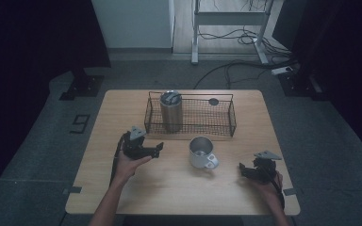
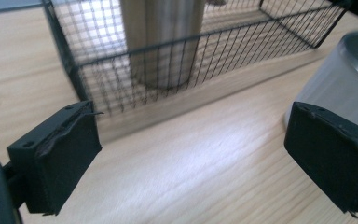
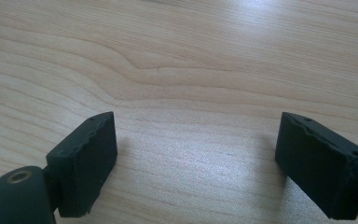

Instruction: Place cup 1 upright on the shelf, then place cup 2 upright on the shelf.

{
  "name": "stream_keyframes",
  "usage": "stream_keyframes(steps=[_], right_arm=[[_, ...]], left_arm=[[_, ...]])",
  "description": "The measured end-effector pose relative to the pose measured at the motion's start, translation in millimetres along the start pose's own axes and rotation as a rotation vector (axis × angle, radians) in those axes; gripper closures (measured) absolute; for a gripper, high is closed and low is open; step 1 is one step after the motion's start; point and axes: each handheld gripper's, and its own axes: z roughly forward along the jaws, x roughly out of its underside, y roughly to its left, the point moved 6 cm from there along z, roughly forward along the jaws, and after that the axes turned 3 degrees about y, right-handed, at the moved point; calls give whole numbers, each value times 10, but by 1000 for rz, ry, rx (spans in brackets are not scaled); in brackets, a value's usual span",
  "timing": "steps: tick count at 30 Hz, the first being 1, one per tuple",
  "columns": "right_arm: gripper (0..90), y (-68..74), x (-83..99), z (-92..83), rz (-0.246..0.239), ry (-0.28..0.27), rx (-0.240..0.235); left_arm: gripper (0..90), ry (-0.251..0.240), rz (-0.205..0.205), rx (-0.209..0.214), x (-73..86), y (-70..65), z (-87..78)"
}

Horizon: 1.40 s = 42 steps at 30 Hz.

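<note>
A steel mug [image 1: 201, 151] with a handle stands upright in the middle of the wooden table [image 1: 169, 188]. Behind it, a black wire basket [image 1: 207, 123] holds a tall lidded tumbler [image 1: 171, 110] at its left end. My left gripper [image 1: 158, 149] is left of the mug, pointing right, and is open. In the left gripper view its jaws [image 2: 191, 163] have only bare wood between them, with the mug [image 2: 340, 84] behind the right jaw and the basket [image 2: 102, 84] and tumbler [image 2: 163, 42] ahead. My right gripper [image 1: 241, 168] rests right of the mug, open over bare table [image 3: 196, 163].
A small dark round object [image 1: 213, 101] lies in the basket's far right part. The floor beyond the table has cables [image 1: 235, 66] and a metal stand [image 1: 195, 52]. There is free wood along the table's front edge.
</note>
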Motion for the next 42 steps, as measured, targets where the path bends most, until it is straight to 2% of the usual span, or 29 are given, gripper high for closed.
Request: stream_keyframes(steps=[3,4,14,25,29,30,34,36,40,42], right_arm=[[125,0,0,0,0,0,0],[125,-1,0,0,0,0,0],[125,-1,-1,1,0,0,-1],[133,-1,9,-17,2,-6,6],[136,8,5,-47,8,-24,-2],[137,22,-18,-80,26,-38,-19],[138,43,-67,-146,36,-63,-21],[139,75,-122,-207,48,-85,-24],[139,104,-181,-265,65,-93,-30],[139,162,-271,-342,73,-114,-44]], left_arm=[[37,18,-2,-3,125,26,14],[40,33,2,-16,216,44,30],[47,63,-9,-25,445,67,79],[38,77,-2,-19,494,26,112],[39,76,-15,-17,512,25,111],[39,76,-20,-15,510,28,112],[41,79,-19,-1,517,-17,120],[42,85,-18,19,546,-52,143],[47,90,-4,12,558,-38,155],[53,90,-3,7,568,-18,153]])
